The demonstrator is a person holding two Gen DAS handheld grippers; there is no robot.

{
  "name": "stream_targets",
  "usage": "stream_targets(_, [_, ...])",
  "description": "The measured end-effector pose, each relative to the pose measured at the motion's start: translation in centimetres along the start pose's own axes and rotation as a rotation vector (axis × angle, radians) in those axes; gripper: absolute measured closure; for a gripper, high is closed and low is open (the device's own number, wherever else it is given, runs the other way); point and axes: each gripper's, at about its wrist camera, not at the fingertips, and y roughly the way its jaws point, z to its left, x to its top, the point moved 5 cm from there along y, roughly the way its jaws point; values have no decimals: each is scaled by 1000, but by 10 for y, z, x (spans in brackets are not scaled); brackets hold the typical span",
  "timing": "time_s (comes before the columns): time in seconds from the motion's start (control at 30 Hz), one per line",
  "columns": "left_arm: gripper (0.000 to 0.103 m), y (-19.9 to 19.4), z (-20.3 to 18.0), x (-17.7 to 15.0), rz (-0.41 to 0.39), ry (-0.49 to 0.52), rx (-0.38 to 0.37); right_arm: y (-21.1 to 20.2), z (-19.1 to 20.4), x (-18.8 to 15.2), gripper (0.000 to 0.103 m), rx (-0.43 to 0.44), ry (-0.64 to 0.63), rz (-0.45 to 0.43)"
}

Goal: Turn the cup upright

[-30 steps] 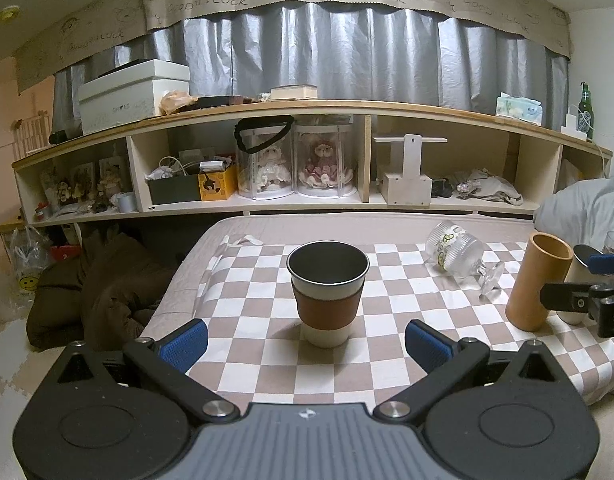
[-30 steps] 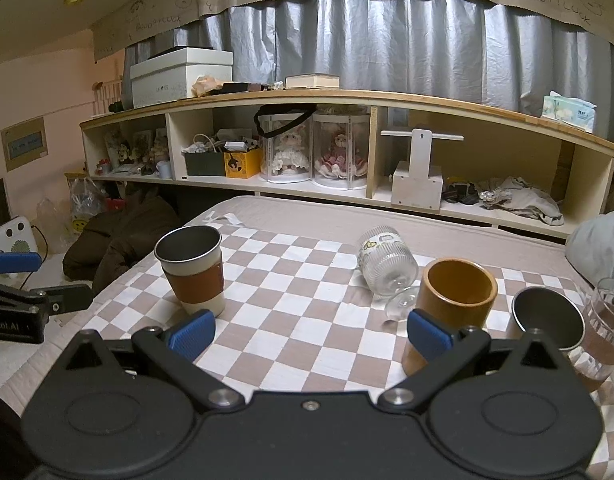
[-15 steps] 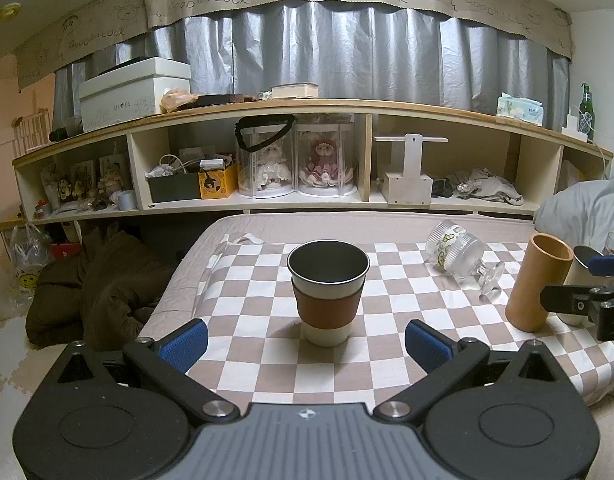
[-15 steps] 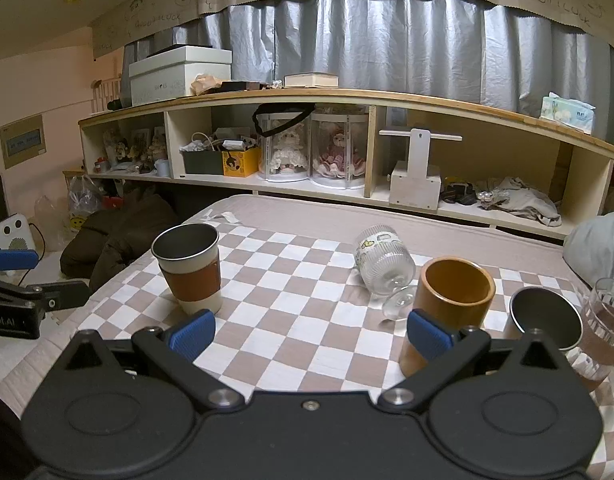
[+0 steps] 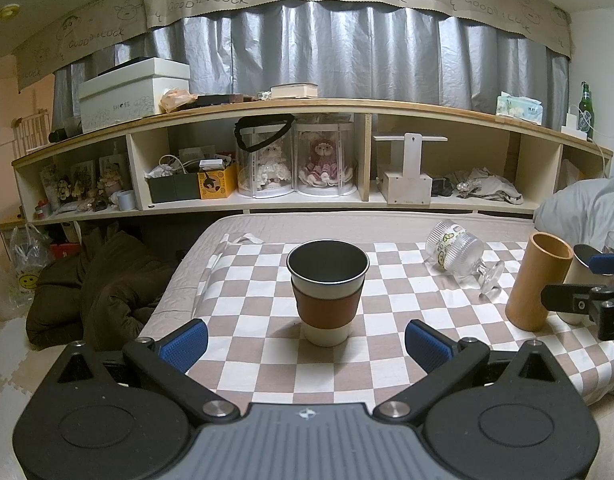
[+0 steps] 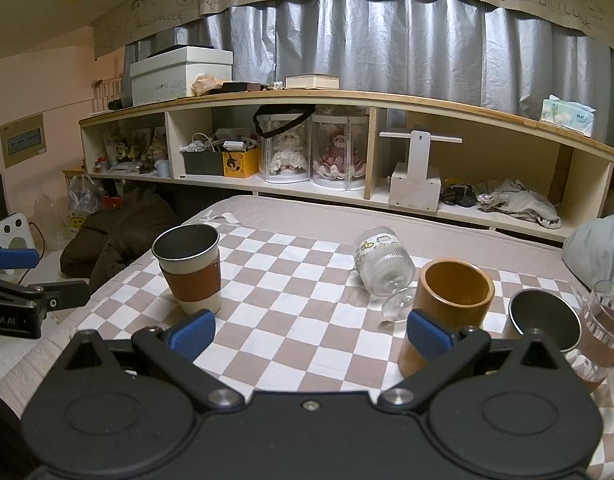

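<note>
blue-padded left claw (image 5: pixel 305 344) and right claw (image 6: pixel 309 334) gape wide, empty.

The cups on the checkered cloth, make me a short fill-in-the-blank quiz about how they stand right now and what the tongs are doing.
1. The ribbed glass goblet lies on its ____.
2. The steel cup with the brown sleeve stands ____.
3. The bamboo cup stands with its opening facing ____.
4. The left tongs and right tongs are both ____ and grip nothing.

Missing words: side; upright; up; open
</note>
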Motion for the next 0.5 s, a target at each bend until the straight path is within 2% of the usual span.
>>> stream_targets(0.5, [0,1,0,-1,2,-1,2,-1,0,0,0,0,-3,1])
